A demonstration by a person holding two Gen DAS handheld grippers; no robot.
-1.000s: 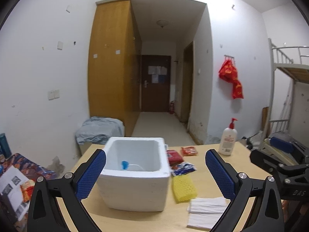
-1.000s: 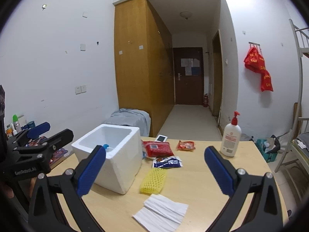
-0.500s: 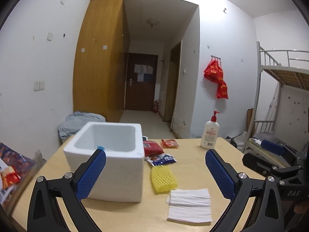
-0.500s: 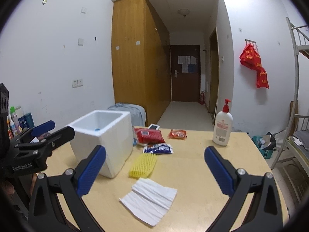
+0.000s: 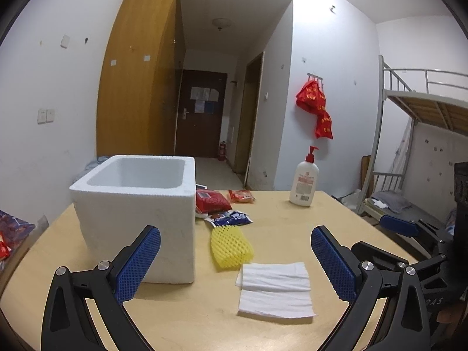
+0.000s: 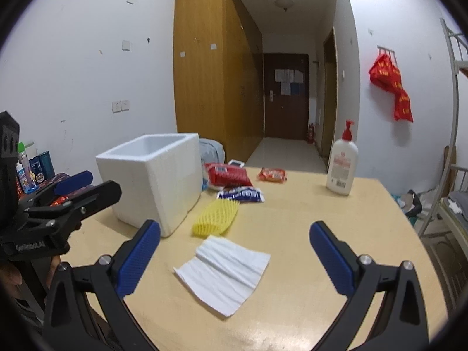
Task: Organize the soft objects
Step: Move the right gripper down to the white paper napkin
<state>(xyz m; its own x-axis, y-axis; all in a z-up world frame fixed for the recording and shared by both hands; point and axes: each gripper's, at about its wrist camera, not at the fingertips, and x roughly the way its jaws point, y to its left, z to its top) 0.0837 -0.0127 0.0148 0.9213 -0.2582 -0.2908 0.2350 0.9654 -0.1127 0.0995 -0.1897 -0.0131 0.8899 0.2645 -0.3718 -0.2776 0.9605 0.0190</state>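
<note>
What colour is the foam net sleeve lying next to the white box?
Yellow foam net sleeve, clearest in the left wrist view.

Dormitory room: grey metal bunk bed [image 5: 415,99] right of the light wooden table [image 5: 286,222], tall wooden wardrobe [image 5: 140,87] behind it, dark brown entrance door [image 5: 200,125] beyond.

Both the left gripper [image 5: 235,259] and the right gripper [image 6: 235,256] are held level side by side, just apart, above the near edge of the surface [image 5: 280,222], their blue-padded jaws spread wide with nothing between them, and each is seen at the other's flank.
</note>
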